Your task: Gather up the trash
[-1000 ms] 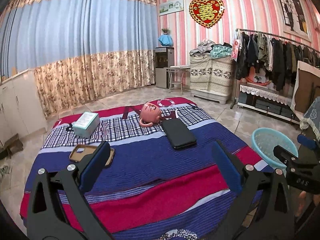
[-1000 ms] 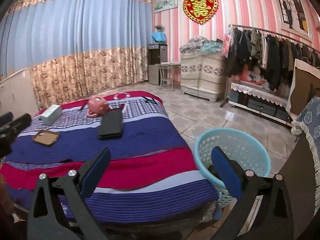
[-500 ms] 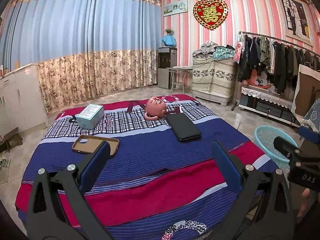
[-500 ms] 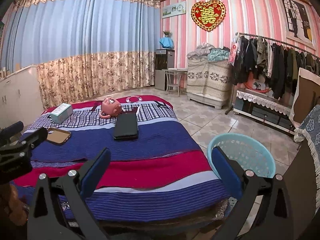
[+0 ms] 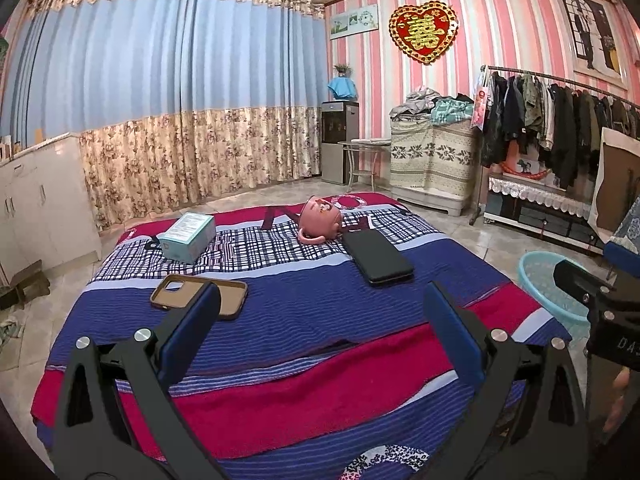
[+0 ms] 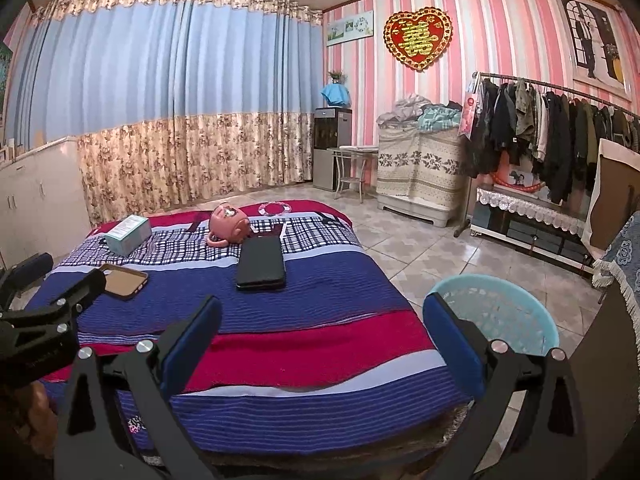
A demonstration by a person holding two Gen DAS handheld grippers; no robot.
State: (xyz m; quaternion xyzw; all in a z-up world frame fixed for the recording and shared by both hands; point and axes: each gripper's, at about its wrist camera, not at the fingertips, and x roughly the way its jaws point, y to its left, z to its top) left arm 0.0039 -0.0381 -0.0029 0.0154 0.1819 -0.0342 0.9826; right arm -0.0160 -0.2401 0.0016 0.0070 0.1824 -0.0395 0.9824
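A striped blanket covers a low bed (image 5: 304,312) (image 6: 304,292). On it lie a teal box (image 5: 187,237) (image 6: 129,234), a brown phone case (image 5: 199,291) (image 6: 122,275), a pink teapot on its side (image 5: 320,221) (image 6: 229,229) and a black flat case (image 5: 377,255) (image 6: 262,261). A light-blue basket (image 6: 496,312) (image 5: 548,280) stands on the floor at the bed's right. My left gripper (image 5: 320,320) is open and empty above the bed's near end. My right gripper (image 6: 320,328) is open and empty, between bed and basket.
A clothes rack (image 5: 560,120) and low shelf line the right wall. A covered cabinet (image 5: 432,160), small table and water dispenser (image 5: 336,140) stand at the back. White cupboards (image 5: 36,200) are at the left. Tiled floor (image 6: 420,248) surrounds the bed.
Both grippers have drawn back and risen a little, so the bed looks farther and more of the room shows. Nothing on the bed has moved. Both stay open.
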